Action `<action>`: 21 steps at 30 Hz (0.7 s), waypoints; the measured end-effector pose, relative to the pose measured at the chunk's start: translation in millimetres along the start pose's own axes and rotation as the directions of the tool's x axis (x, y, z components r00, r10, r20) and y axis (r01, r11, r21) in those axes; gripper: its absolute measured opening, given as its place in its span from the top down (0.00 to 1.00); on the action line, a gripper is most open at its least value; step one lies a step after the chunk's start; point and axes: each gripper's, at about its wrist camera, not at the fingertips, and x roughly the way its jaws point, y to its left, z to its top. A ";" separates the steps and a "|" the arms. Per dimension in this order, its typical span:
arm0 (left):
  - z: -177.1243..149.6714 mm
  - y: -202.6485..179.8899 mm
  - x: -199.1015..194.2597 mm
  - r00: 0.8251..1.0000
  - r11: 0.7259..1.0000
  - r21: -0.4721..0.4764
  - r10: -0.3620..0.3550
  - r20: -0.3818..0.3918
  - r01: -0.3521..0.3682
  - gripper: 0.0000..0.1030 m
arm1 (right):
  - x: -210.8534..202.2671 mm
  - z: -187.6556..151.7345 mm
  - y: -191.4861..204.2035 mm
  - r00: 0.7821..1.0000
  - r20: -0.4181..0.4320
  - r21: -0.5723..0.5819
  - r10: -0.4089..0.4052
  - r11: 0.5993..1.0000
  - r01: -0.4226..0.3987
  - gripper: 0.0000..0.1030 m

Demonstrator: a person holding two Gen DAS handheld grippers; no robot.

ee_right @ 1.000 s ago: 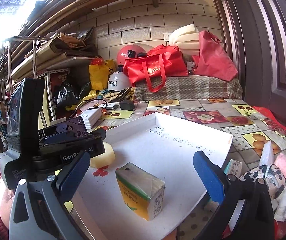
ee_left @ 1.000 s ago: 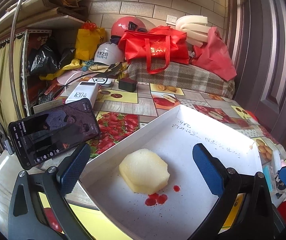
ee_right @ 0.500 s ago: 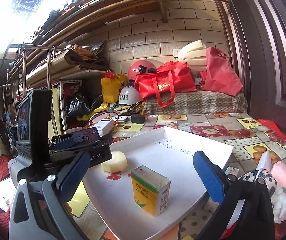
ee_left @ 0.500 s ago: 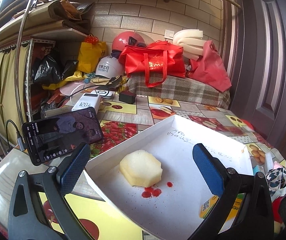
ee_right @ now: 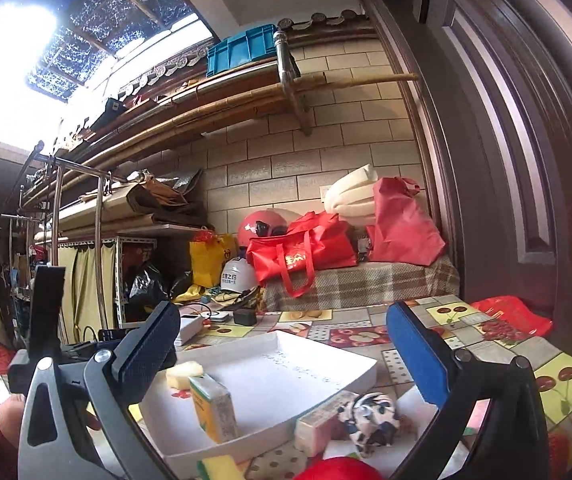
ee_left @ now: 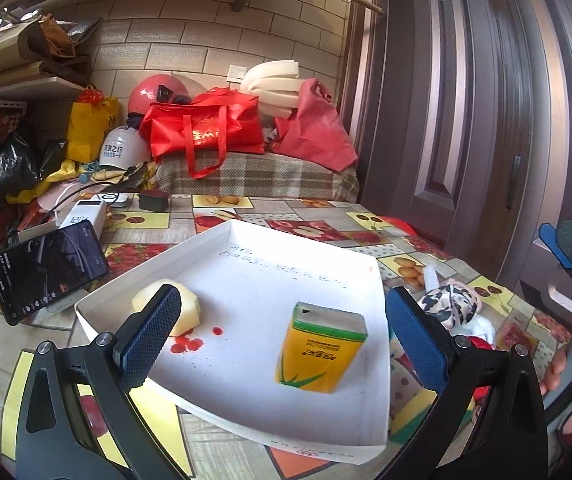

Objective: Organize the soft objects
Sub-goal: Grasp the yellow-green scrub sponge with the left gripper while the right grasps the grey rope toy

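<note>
Fruit-print surface [ee_left: 402,256] | one white cardboard tray [ee_left: 380,364] | one yellow foam juice box [ee_left: 320,346] between wide left jaws | right jaws wide, empty

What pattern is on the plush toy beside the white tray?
Black-and-white cow-like patches on the plush toy, clearest in the right wrist view.

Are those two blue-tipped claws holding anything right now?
No. The left gripper and right gripper are both open and empty; the yellow carton stands free in the white tray.
</note>
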 end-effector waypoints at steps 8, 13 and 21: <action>-13.1 -71.1 0.0 0.955 0.947 0.191 -0.223 -0.196 0.260 0.00 | 3.3 -4.9 -94.1 0.961 -0.263 0.085 -0.088 0.990 0.114 0.00; -22.2 -88.3 -6.2 0.916 0.902 0.255 -0.270 -0.295 0.348 0.01 | -6.0 -16.4 -77.9 0.872 -0.457 0.114 0.177 0.984 -0.140 0.00; -46.1 -122.8 14.6 0.874 0.845 0.391 -0.166 -0.457 0.365 0.27 | 9.1 -60.1 -13.2 0.619 -0.741 0.027 0.260 0.933 -0.359 0.34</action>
